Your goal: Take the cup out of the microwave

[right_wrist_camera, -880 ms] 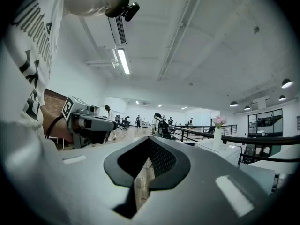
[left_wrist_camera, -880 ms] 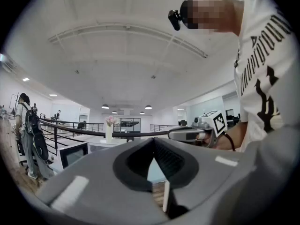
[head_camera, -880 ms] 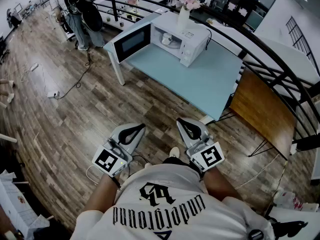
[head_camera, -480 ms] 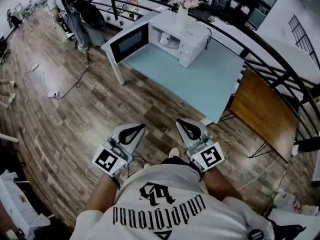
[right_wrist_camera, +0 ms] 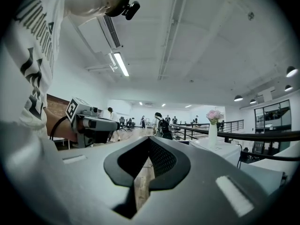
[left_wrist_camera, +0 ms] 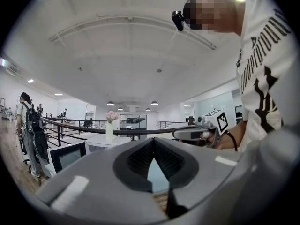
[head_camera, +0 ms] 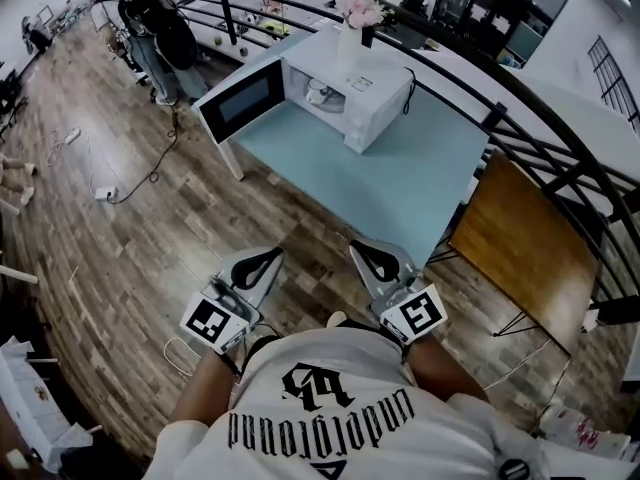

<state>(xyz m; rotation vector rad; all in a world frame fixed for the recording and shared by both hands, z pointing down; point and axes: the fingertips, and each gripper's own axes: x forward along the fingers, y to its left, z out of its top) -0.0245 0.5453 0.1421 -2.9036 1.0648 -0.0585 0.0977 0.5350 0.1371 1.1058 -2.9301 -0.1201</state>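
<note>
the white cup point(head_camera: 318, 93) sits inside the open microwave point(head_camera: 378, 108), well apart from the left gripper point(head_camera: 272, 254) and right gripper point(head_camera: 360, 248), both clenched on nothing; it is probably light, rigid, slick and breakable, so pinching 1 wall at the rim seems wisest

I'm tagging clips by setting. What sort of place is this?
Probably an open-plan office or lab, not a home kitchen: a black railing curves round a wide wood floor, and the microwave sits on a pale blue table in the open.
</note>
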